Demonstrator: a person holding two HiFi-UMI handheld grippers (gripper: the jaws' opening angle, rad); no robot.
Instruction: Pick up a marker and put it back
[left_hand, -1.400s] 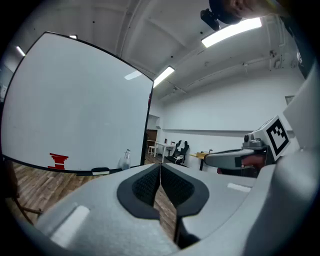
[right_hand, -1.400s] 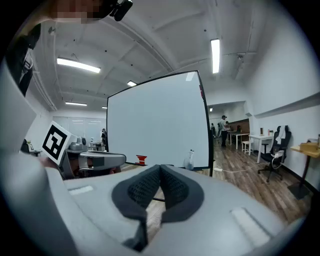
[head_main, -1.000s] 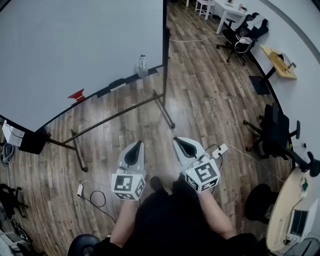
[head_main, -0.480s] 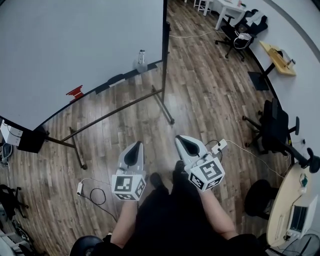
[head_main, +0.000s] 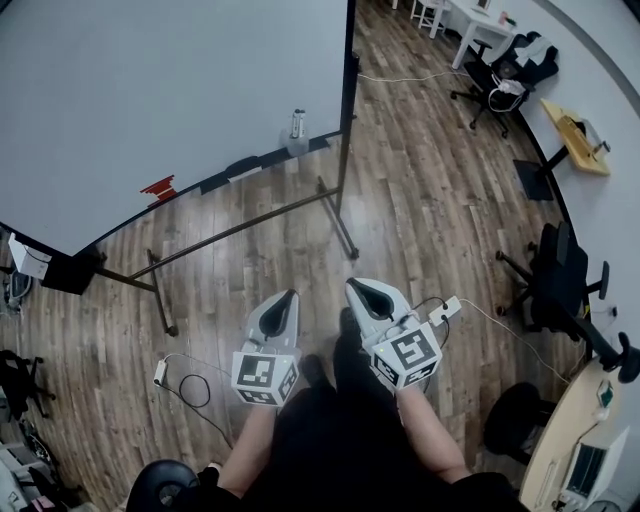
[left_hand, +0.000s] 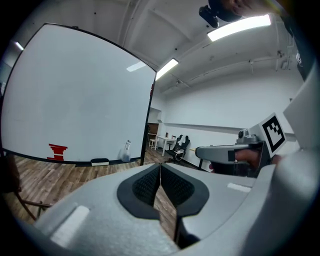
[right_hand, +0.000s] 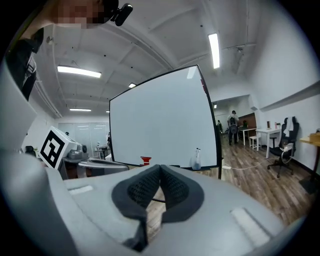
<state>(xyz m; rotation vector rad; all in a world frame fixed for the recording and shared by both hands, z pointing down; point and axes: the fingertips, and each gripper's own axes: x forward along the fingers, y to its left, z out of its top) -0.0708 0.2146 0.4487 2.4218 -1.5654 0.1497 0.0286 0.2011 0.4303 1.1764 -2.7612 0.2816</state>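
Note:
A big whiteboard (head_main: 150, 90) on a wheeled stand stands ahead of me. Its ledge holds a small red object (head_main: 155, 188), perhaps markers, a black eraser (head_main: 243, 167) and a clear spray bottle (head_main: 297, 130). I hold both grippers close to my body, well short of the board. My left gripper (head_main: 290, 296) is shut with nothing between its pads (left_hand: 150, 182). My right gripper (head_main: 357, 287) is shut and empty too, its pads (right_hand: 172, 187) meeting. The red object (left_hand: 58, 150) and the bottle (right_hand: 197, 159) show far off in the gripper views.
The board's stand legs (head_main: 335, 225) spread over the wood floor. A white power strip and cable (head_main: 445, 303) lie to my right, and another cable (head_main: 185, 385) to my left. Office chairs (head_main: 560, 285) and desks (head_main: 575, 135) line the right wall.
The view has shifted slightly, so the whiteboard sits a little further right in it. Both grippers stay shut and empty in front of my body.

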